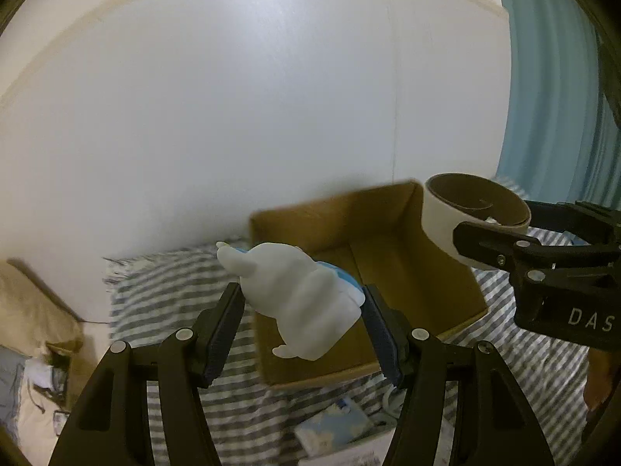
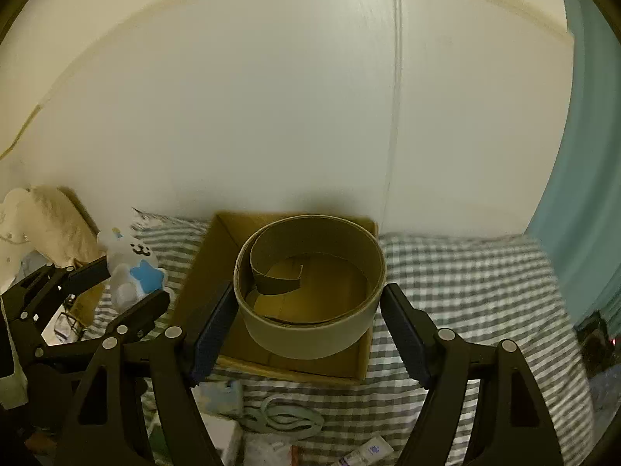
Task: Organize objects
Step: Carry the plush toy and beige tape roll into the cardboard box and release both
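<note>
My left gripper (image 1: 302,310) is shut on a white plush toy (image 1: 299,295) with a blue patch, held above the near-left corner of an open cardboard box (image 1: 388,268). The right wrist view shows the same toy (image 2: 132,268) with its face and blue star, between the left gripper's fingers at the left. My right gripper (image 2: 308,318) is shut on a wide coiled cardboard ring (image 2: 310,283), white outside and brown inside, hanging over the box (image 2: 209,268). In the left wrist view that ring (image 1: 442,221) is at the box's far-right corner.
The box sits on a grey-and-white striped bedcover (image 2: 465,291) against a white wall. Small packets and a pale green looped strap (image 2: 287,419) lie in front of it. A teal curtain (image 1: 551,77) hangs at the right. A tan bag (image 1: 35,306) and clutter sit at the left.
</note>
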A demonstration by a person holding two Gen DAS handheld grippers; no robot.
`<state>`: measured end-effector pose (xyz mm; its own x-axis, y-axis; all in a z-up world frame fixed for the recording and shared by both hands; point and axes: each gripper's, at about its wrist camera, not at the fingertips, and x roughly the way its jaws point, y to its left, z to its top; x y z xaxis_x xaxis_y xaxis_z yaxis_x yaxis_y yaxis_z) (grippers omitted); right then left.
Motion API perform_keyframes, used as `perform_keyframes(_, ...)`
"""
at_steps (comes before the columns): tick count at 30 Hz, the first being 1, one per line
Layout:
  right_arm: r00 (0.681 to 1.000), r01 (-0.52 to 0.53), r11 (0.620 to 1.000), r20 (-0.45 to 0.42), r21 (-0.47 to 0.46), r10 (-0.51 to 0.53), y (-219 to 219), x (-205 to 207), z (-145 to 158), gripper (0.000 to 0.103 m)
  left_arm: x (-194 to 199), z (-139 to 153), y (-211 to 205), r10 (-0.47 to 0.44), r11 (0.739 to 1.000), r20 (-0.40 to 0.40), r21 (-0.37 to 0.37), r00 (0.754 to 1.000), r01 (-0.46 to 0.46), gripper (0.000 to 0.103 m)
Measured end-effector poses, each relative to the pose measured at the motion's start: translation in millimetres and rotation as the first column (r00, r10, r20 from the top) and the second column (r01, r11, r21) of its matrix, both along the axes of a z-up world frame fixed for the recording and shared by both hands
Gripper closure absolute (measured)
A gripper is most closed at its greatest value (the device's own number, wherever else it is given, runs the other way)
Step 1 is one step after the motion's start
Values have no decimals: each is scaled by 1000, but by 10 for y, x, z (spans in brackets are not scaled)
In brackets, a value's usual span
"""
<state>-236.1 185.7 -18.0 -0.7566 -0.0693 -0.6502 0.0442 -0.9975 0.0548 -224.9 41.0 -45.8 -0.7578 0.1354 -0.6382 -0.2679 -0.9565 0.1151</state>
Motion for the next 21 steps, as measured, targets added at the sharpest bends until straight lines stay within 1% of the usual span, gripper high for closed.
perform_keyframes(4,999,6,999,50,-31,-5,39,-108,-323,27,-166,-257,70,-18,1000,36,5,999,18,39)
perform_keyframes(7,999,4,998,54,-56,-1,88,-173,-459,26,-216,-349,86,-22,1000,67,13,997,21,36)
perform_keyframes(9,999,-3,996,36,-86,6,163,-151,-495,26,-219,-348,83,-10,1000,76,23,997,9,20)
perform_keyframes(10,1000,-10,995,19,-104,12,185,-130,-466,24,-181,-338,72,-10,999,71,40,997,8,17)
perform_keyframes(11,1000,-8,994,7,-107,9,200,-105,-427,18,-136,-267,56,-6,998,59,62,998,3,12)
perform_keyframes(12,1000,0,995,-2,-102,0,217,-90,-384,10,-122,-223,59,0,998,54,68,999,-4,6)
perform_keyframes(13,1000,9,995,-10,-96,-10,235,-71,-333,8,-101,-129,63,13,997,49,74,999,-17,4)
perform_keyframes(15,999,25,995,-29,-100,-28,313,4,-161,8,-48,33,29,26,996,43,89,999,-29,3)
perform_keyframes(17,999,28,991,-36,-129,-33,362,128,44,8,77,220,7,39,995,27,96,999,-41,3)
perform_keyframes(19,998,34,989,-45,-143,-41,387,288,255,8,235,400,-27,49,995,1,92,999,-49,2)
perform_keyframes(21,997,35,990,-63,-134,-44,401,465,457,8,439,582,-71,56,996,-29,76,998,-53,1)
